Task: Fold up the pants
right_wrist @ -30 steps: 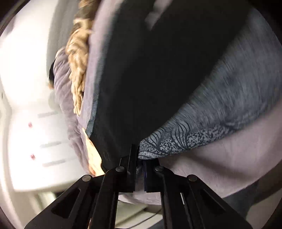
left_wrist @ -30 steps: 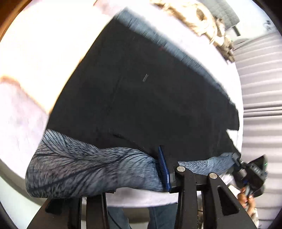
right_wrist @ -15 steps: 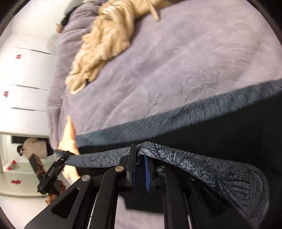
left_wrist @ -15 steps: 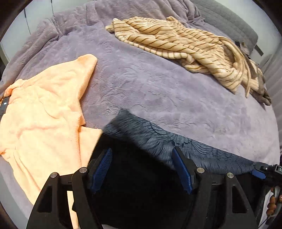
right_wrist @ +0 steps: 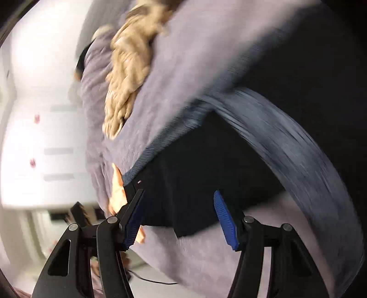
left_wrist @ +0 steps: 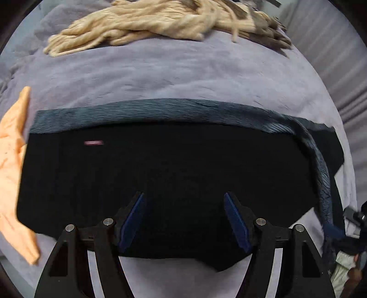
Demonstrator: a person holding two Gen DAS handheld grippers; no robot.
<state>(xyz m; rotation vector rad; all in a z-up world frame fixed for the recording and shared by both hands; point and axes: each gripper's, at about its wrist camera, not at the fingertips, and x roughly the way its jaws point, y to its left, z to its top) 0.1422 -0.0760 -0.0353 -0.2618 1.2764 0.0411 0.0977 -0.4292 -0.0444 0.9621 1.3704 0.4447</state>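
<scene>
Both tools, left tool (left_wrist: 183, 217) and right tool (right_wrist: 177, 215), are gaping wide, holding nothing, while the black, grey-patterned fabric pants (left_wrist: 160, 172) are lying folded on the lilac fleece bed (left_wrist: 183, 75).

Lying matt and dark: cloth pants (left_wrist: 160, 174), grey patterned outside showing along the edge. Covering the bed (left_wrist: 183, 75): plush, fuzzy lilac blanket. Bunching beyond: knit tan sweater (left_wrist: 160, 20). Spreading wide: matt black plastic claws (left_wrist: 183, 220) (right_wrist: 177, 217), ribbed blue pads (left_wrist: 236, 220).
</scene>
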